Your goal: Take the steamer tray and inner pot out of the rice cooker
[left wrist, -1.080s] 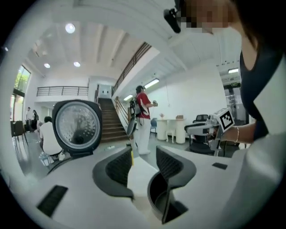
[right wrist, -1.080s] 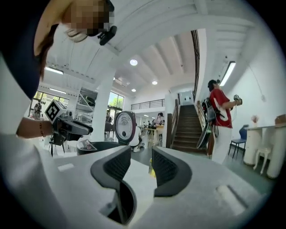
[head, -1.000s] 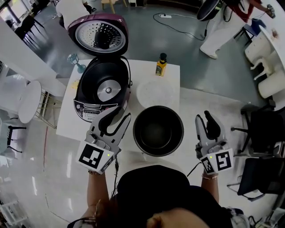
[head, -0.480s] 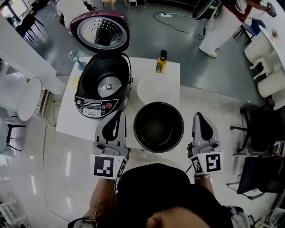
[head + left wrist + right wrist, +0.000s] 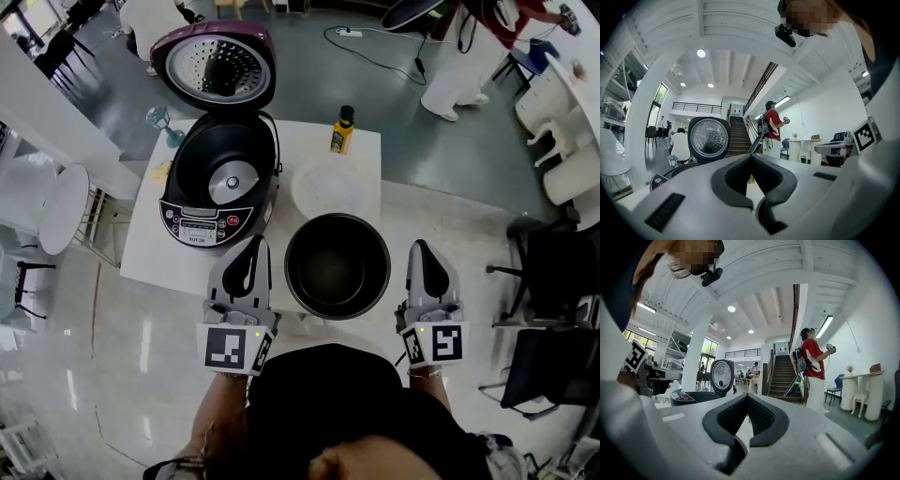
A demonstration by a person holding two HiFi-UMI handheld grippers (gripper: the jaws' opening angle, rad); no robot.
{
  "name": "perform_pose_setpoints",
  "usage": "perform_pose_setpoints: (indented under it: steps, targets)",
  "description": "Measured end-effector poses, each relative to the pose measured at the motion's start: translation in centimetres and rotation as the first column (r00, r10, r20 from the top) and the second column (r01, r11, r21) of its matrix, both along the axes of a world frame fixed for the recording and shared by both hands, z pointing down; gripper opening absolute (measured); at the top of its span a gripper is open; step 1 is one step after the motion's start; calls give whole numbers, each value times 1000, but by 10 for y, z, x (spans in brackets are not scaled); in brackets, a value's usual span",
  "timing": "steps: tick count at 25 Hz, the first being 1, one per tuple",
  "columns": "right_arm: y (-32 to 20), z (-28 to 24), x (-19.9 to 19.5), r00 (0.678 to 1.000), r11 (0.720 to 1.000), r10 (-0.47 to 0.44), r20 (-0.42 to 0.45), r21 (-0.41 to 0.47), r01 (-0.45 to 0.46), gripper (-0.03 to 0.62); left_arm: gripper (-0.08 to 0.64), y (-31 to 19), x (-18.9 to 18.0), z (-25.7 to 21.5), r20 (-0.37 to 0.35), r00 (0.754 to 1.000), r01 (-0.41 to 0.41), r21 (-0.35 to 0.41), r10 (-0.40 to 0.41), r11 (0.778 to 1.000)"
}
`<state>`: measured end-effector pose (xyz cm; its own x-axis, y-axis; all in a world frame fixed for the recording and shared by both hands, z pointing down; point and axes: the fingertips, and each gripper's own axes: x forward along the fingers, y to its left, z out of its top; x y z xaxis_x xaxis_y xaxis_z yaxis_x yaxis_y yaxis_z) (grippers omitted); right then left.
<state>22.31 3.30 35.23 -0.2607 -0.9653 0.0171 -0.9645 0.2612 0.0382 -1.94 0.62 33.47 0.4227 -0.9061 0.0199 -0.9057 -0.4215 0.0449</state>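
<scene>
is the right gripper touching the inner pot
Apart. The head view shows a pale gap between the right gripper and the inner pot.

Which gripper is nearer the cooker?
Left. The left gripper is just in front of the cooker; the right gripper is beyond the pot, on its other side.

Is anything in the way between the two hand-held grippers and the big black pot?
No, nothing visible is in the way. The inner pot stands on the white table, already out of the rice cooker. The left hand-held gripper is on one side of it and the right hand-held gripper on the other, both shut and empty.
</scene>
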Motion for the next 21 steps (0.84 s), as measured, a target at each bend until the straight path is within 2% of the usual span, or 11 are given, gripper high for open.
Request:
perform_pose_setpoints:
  steps: [6, 9, 21]
  targets:
    - [3, 2, 1, 1000, 1000, 14, -18, -1, -14, 5, 3, 0, -3, 6, 6, 1000, 11, -17, -11, 1000]
    - [4, 4, 3, 1000, 1000, 25, 3, -4, -25, 5, 3, 0, -3, 7, 8, 1000, 11, -21, -10, 1000]
    - [3, 7, 2, 1000, 1000, 0, 2, -24, 0, 5, 3, 2, 5, 14, 30, 1000, 1, -47, 1, 999]
